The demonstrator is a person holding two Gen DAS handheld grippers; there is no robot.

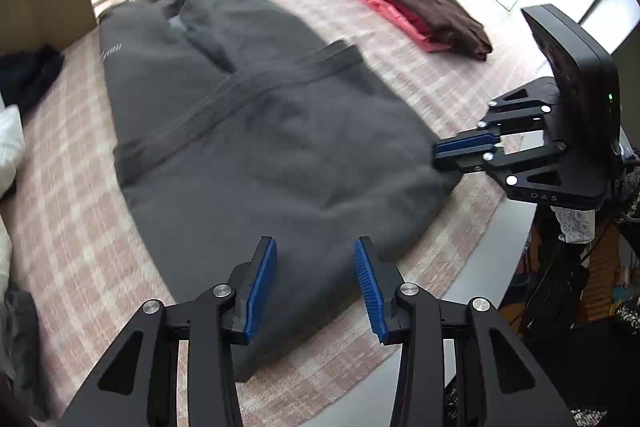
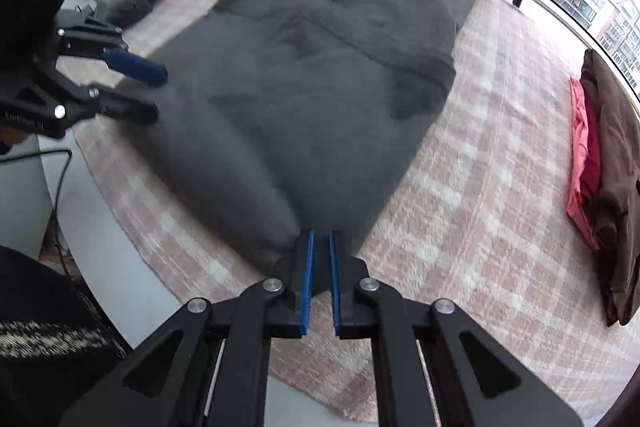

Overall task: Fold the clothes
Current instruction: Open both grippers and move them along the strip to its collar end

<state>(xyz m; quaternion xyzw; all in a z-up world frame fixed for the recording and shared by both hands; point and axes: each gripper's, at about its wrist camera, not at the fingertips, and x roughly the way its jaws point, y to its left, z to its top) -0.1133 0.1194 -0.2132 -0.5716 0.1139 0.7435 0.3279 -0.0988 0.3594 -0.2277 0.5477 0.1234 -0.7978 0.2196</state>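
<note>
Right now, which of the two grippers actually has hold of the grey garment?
The right gripper: its blue pads are pinched shut on the near hem of the grey garment. The left gripper stands open over the cloth, gripping nothing.

The grey garment (image 1: 248, 131) is thick matt fleece (soft, slightly fuzzy). The checked bedcover (image 1: 68, 195) looks like woven cloth. Both grippers (image 1: 315, 283) (image 2: 319, 279) are matt black plastic with ribbed blue pads (image 1: 262, 291) and shiny metal pins.

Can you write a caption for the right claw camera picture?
Right claw pinches the gray garment's near corner on the checked cover.
</note>
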